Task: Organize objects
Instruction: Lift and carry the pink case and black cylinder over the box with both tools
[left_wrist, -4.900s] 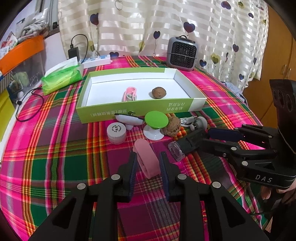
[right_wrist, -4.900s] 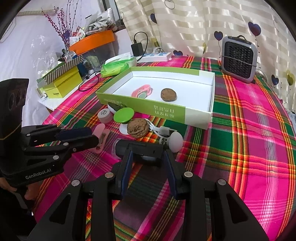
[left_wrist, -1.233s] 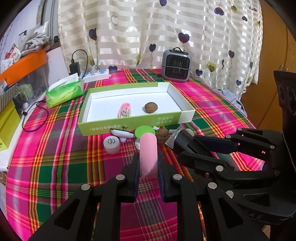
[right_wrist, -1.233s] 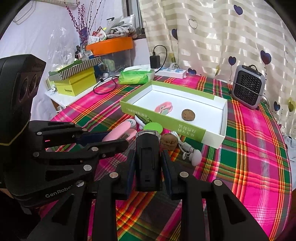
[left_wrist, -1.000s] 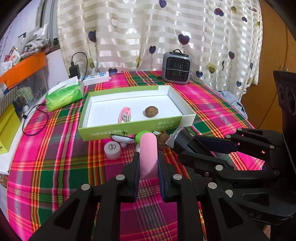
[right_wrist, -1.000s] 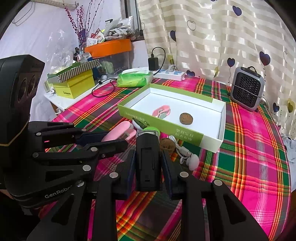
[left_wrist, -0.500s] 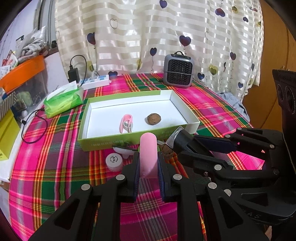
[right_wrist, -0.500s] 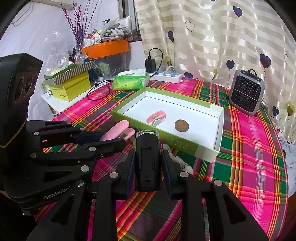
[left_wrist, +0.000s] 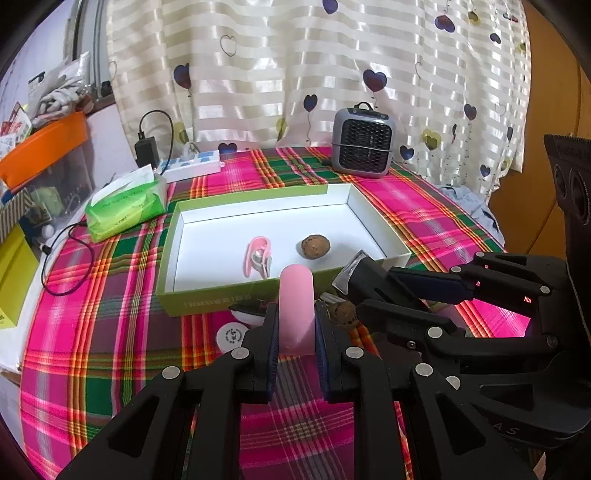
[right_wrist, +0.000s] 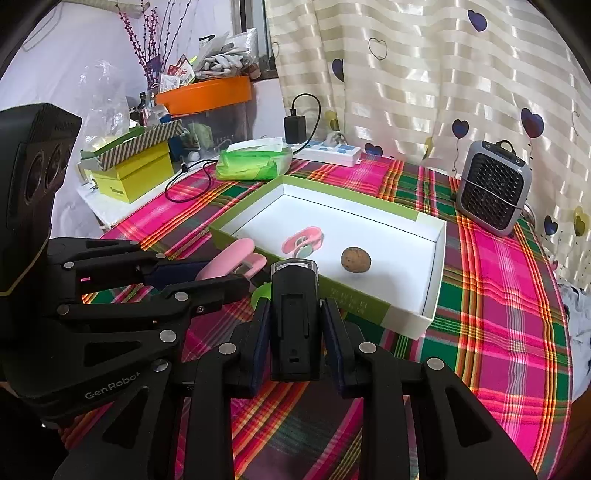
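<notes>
As both loads came up off the worktop (left_wrist: 92, 332), I had the left tool (left_wrist: 295, 332) pinched tight on a pink clip-shaped item (left_wrist: 295, 306), its rounded end poking up past the pads. The right tool (right_wrist: 295, 332) was likewise clamped on a black device (right_wrist: 293, 317) with a clear cap at its tip. Five seconds earlier both pieces lay on the plaid cloth among the loose bits; at this moment they were airborne and level with the near wall of the green box (left_wrist: 207, 299). The box had also slid closer and lower in both views over the last second, so I judged I was carrying the pair forward for a drop inside.

Inside the box a second pink clip (left_wrist: 258, 258) and a walnut (left_wrist: 315, 246) already sat on the white floor, apart from each other, so two items looked sorted and two more were on the way.

What I could not read well: the leftovers by the box front. My own tools covered most of them. I made out a white round lid (left_wrist: 231, 335), another walnut (left_wrist: 343, 314) just beside the right tool's fingers, and a sliver of green (right_wrist: 261, 293) behind the black device. Whether the white cabled piece was there too, I could not tell. The black device's purpose also stayed unclear to me.
</notes>
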